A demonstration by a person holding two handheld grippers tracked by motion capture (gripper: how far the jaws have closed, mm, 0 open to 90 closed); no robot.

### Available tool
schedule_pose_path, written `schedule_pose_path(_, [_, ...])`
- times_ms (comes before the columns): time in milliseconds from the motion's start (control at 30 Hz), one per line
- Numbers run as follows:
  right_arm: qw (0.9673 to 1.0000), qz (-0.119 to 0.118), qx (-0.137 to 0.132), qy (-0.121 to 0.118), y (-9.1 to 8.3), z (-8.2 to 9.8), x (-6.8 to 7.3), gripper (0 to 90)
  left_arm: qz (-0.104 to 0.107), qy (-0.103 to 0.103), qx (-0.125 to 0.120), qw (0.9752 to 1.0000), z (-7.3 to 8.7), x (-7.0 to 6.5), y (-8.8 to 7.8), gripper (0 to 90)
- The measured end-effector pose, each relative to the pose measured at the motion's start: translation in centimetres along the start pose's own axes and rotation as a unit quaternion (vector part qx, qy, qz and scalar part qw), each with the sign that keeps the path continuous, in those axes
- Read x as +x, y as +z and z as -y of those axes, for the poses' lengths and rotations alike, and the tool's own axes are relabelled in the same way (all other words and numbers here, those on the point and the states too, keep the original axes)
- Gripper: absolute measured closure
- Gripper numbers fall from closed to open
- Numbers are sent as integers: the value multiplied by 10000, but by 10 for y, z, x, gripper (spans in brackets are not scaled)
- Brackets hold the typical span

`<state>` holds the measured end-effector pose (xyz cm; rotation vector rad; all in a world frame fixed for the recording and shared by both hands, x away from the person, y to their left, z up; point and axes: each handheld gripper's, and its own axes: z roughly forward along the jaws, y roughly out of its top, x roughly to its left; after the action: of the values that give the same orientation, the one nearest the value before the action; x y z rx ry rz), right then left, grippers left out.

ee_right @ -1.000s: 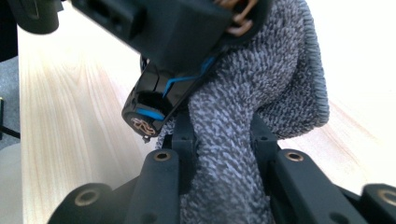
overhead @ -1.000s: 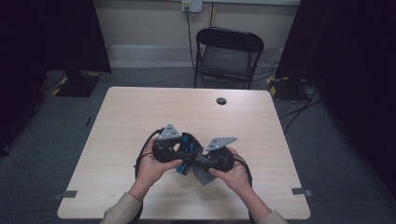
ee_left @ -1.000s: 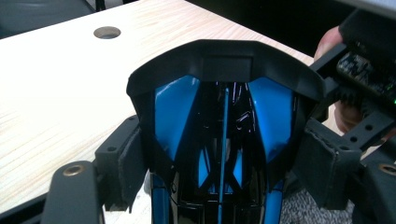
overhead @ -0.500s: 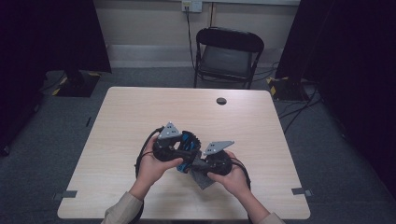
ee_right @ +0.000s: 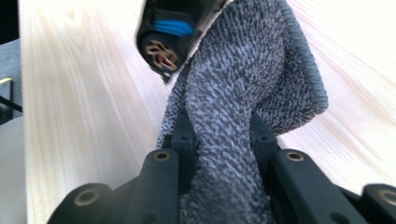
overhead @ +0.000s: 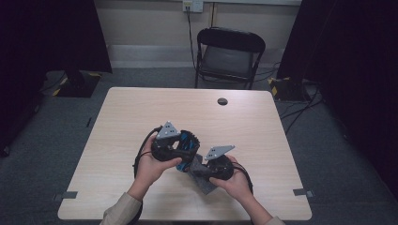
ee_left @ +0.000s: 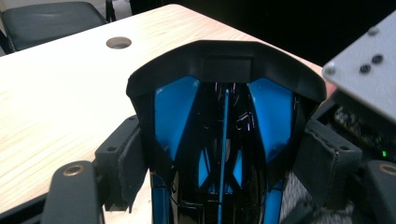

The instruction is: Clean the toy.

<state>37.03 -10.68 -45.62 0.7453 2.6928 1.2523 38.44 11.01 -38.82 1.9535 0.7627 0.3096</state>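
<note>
A black object with blue panels [ee_left: 224, 116] sits between the jaws of my left gripper [ee_left: 224, 161], whose pads [ee_left: 128, 158] press on both its sides. From above, the left gripper [overhead: 184, 146] holds the object [overhead: 188, 139] just over the table's middle. My right gripper [ee_right: 224, 135] is shut on a bunched grey cloth [ee_right: 238, 112], which lies against the object's end [ee_right: 170, 35]. In the high view the right gripper [overhead: 201, 167] points toward the left one, and the cloth [overhead: 205, 183] hangs below it.
The light wood table [overhead: 141, 108] has a round cable hole [overhead: 222, 101] near its far edge. A black folding chair [overhead: 230, 51] stands behind the table. Dark curtains flank the room, and cables lie on the floor at the right.
The right hand with the cloth has shifted slightly toward the near edge of the table. The left hand and the object have stayed put.
</note>
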Motion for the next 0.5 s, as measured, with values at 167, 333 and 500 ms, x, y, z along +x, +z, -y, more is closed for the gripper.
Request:
schedule_pose_path(167, [9997, 201, -56, 132, -14, 1, -14, 709, -32, -19, 41, 10000, 3, 2, -3, 254])
schedule_pose_path(333, [9985, 431, -294, 134, -37, -12, -23, 710, -62, -49, 76, 9999, 8, 5, -2, 254])
schedule_pose_path(500, [9972, 537, -500, 167, -50, -20, -27, 710, -52, -62, 119, 9999, 12, 5, 1, 255])
